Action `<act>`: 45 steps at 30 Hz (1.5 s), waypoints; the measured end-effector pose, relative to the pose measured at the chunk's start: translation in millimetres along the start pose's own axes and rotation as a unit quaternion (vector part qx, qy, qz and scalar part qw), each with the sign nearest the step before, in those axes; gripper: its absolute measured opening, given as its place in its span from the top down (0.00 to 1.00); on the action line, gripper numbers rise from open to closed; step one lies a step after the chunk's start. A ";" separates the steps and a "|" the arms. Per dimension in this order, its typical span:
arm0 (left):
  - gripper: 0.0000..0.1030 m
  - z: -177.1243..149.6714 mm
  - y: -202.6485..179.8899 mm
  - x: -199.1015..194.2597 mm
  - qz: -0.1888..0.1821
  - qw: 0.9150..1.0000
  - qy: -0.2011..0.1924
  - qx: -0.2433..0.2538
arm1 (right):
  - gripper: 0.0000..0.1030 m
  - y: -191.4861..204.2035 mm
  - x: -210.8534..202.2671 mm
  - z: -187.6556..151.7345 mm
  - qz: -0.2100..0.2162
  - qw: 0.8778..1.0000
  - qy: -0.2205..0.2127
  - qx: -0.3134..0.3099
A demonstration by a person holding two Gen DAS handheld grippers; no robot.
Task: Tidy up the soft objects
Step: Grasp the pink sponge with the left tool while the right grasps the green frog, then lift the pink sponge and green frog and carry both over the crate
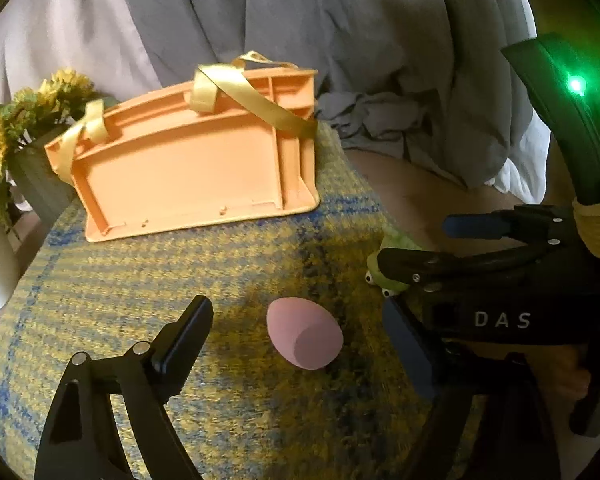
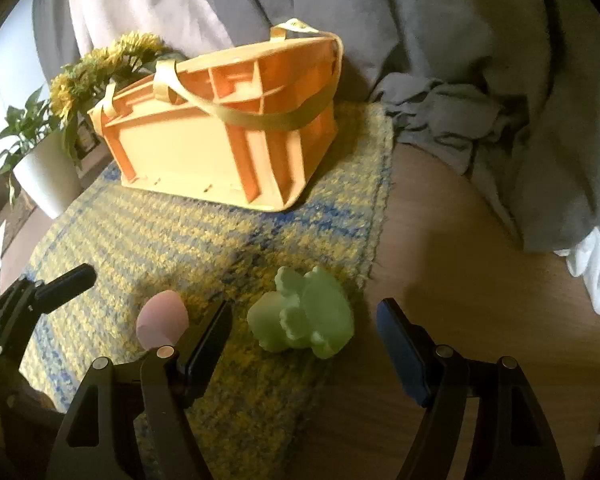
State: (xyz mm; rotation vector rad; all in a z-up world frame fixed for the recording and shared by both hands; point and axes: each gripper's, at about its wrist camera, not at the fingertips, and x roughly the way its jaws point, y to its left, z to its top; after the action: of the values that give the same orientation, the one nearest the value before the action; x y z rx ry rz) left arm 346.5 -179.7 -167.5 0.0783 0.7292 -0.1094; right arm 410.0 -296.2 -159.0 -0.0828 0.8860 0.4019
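Observation:
A pink egg-shaped sponge [image 1: 304, 334] lies on the yellow-blue woven mat [image 1: 180, 272], between the open fingers of my left gripper [image 1: 296, 320]; nothing is held. A green soft frog toy [image 2: 302, 314] lies near the mat's right edge, between the open fingers of my right gripper [image 2: 304, 320], also untouched. In the left wrist view the frog [image 1: 388, 276] is mostly hidden behind the right gripper [image 1: 416, 240]. The sponge also shows in the right wrist view [image 2: 162, 320]. An orange plastic basket [image 1: 196, 164] with yellow ribbon handles stands at the mat's far end.
Yellow artificial flowers [image 2: 104, 64] and a white plant pot [image 2: 48, 180] stand left of the basket [image 2: 228, 132]. Grey and white cloth [image 2: 460, 60] is piled behind and to the right. The round wooden table [image 2: 480, 280] is bare right of the mat [image 2: 180, 240].

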 end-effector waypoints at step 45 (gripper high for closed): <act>0.60 1.7 23.2 -46.0 0.004 0.999 -0.014 -0.039 | 0.36 8.6 -31.8 -15.8 -0.033 0.998 -0.026 0.049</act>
State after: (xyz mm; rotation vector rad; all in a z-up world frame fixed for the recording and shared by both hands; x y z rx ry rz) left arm 316.5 -153.5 -134.7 0.0052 0.7050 -0.0738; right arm 377.3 -301.8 -143.8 -0.0117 0.8484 0.2986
